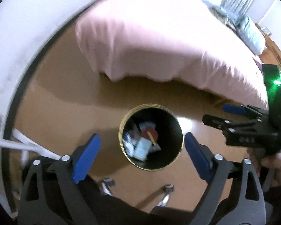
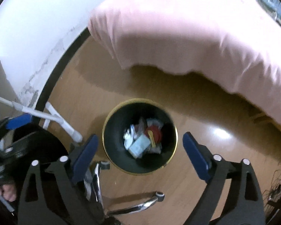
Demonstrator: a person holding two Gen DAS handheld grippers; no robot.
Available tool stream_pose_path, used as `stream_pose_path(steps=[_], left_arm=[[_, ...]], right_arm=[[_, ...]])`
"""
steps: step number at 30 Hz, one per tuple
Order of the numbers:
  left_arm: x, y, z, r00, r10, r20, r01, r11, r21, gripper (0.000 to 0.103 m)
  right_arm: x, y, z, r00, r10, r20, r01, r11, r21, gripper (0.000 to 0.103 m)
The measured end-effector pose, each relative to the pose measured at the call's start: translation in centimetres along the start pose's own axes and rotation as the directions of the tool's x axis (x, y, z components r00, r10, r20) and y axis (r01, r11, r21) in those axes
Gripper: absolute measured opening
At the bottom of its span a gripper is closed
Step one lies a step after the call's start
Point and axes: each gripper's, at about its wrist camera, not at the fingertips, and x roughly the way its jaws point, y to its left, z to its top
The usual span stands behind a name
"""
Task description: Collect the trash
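A round black trash bin with a gold rim [image 1: 178, 123] [image 2: 175, 129] stands on the wooden floor, seen from above. Inside it lies trash [image 1: 143, 142] [image 2: 144, 139]: crumpled white paper, a pale blue box, a red piece and a yellow strip. My left gripper [image 1: 142, 153] hangs above the bin, its blue pads wide apart, nothing between them. My right gripper [image 2: 140, 153] also hangs above the bin, open and empty. The right gripper shows in the left wrist view at the right [image 1: 224, 115], held by a hand [image 1: 277, 165]. The left gripper shows in the right wrist view at the left [image 2: 11, 125].
A bed with a pink cover [image 1: 159, 37] [image 2: 196, 33] overhangs the floor behind the bin. A white wall with a dark baseboard [image 2: 52, 71] curves along the left. White pipes [image 2: 46, 116] run near it. Chrome chair legs with castors [image 2: 136, 204] [image 1: 164, 196] stand close below the bin.
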Motion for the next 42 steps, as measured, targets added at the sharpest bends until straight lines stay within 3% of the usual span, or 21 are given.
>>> stream_pose_path(steps=[5,8,10,13,17,21,23,26,27,28,32,36,39,42], left_arm=[[-12.0,2.8,-0.1,0.982,0.075,0.176,-0.070,0.997,-0.040,0.096],[-20.1,7.0,-2.8,0.936,0.228,0.269,-0.199,0.971,-0.131,0.096],[-24.1,10.1,-5.2,0.901,0.325,0.287,-0.271,0.939,-0.214,0.096],[-30.0,15.4,-10.2,0.831,0.494,0.256,-0.381,0.841,-0.385,0.096],[-37.6,21.3,-18.5,0.712,0.686,0.149,-0.489,0.637,-0.596,0.096],[-42.9,23.7,-25.7,0.624,0.780,0.049,-0.515,0.458,-0.725,0.096],[-45.2,24.2,-29.3,0.593,0.805,0.018,-0.491,0.380,-0.784,0.096],[-47.3,23.8,-32.9,0.558,0.830,0.007,-0.436,0.301,-0.848,0.096],[-47.7,23.8,-33.8,0.559,0.829,-0.008,-0.425,0.278,-0.862,0.096],[-47.9,23.6,-34.3,0.564,0.826,-0.012,-0.420,0.274,-0.865,0.096],[-49.3,23.5,-35.8,0.535,0.844,-0.037,-0.400,0.214,-0.891,0.096],[-49.4,22.8,-35.6,0.514,0.857,-0.051,-0.408,0.191,-0.892,0.096],[-49.6,22.6,-35.4,0.502,0.864,-0.047,-0.419,0.195,-0.887,0.096],[-49.5,22.2,-35.0,0.502,0.864,-0.039,-0.425,0.208,-0.881,0.096]], right_arm=[[-5.9,8.2,4.4,0.990,0.049,0.133,-0.028,0.988,-0.153,0.096],[-8.9,16.3,5.9,0.970,0.179,0.165,-0.121,0.943,-0.311,0.096],[-10.9,23.0,6.1,0.948,0.268,0.173,-0.169,0.881,-0.442,0.096],[-13.2,31.0,5.7,0.908,0.382,0.171,-0.224,0.788,-0.573,0.096],[-15.6,41.1,3.4,0.854,0.510,0.104,-0.300,0.646,-0.702,0.096],[-17.5,48.2,0.3,0.806,0.590,0.046,-0.340,0.526,-0.780,0.096],[-18.0,50.4,-0.8,0.792,0.610,0.030,-0.346,0.488,-0.801,0.096],[-18.4,52.4,-2.6,0.789,0.615,0.010,-0.329,0.436,-0.838,0.096],[-18.5,52.8,-3.2,0.789,0.614,0.012,-0.316,0.423,-0.849,0.096],[-18.6,53.0,-3.5,0.789,0.614,0.017,-0.307,0.418,-0.855,0.096],[-18.6,52.6,-5.1,0.787,0.617,-0.002,-0.307,0.388,-0.869,0.096],[-18.5,53.7,-5.8,0.790,0.613,-0.009,-0.300,0.374,-0.878,0.096],[-18.8,53.8,-6.2,0.784,0.620,-0.012,-0.302,0.365,-0.880,0.096],[-19.2,53.3,-6.4,0.784,0.621,-0.010,-0.299,0.363,-0.883,0.096]])
